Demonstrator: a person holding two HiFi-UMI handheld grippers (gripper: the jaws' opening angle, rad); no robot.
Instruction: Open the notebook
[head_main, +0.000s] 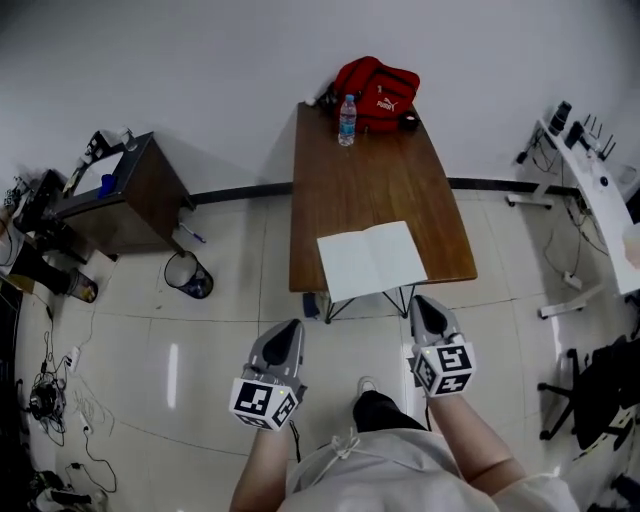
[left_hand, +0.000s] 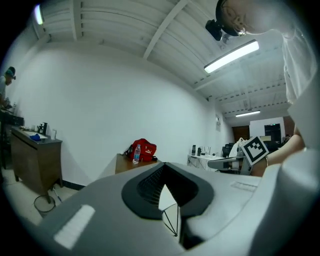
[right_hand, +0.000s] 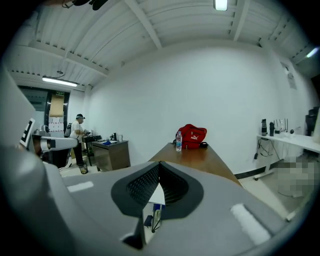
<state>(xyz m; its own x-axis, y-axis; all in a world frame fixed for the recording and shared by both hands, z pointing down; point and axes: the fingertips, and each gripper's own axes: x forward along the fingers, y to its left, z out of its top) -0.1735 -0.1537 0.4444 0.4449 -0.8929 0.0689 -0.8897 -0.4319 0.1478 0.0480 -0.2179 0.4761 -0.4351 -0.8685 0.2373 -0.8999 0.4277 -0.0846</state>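
At the near end of the long brown wooden worktop (head_main: 380, 180) lies the white paper notebook (head_main: 372, 260). It is open, with its two blank pages facing up. Its near edge sticks out a little past the near edge of the worktop.

At the far end of the worktop, by the wall, stands a clear plastic water bottle (head_main: 347, 120). A soft red bag (head_main: 380, 92) sits just beside it, in the far right corner.

Both grippers are off the near end of the worktop, over the pale tiled floor (head_main: 180, 350). Neither one touches the notebook. The left gripper (head_main: 288, 328) hangs below the near left corner of the worktop. In its own view, the left gripper (left_hand: 164, 165) has its jaws pressed together, with nothing between them. The right gripper (head_main: 422, 302) is close to the near edge of the worktop, just below the notebook's right side. In its own view, the right gripper (right_hand: 159, 165) also has its jaws pressed together and holds nothing.

Left of the worktop, well apart from it, stands a dark brown cabinet (head_main: 125, 195), with a round black bin (head_main: 188, 275) on the floor between them.
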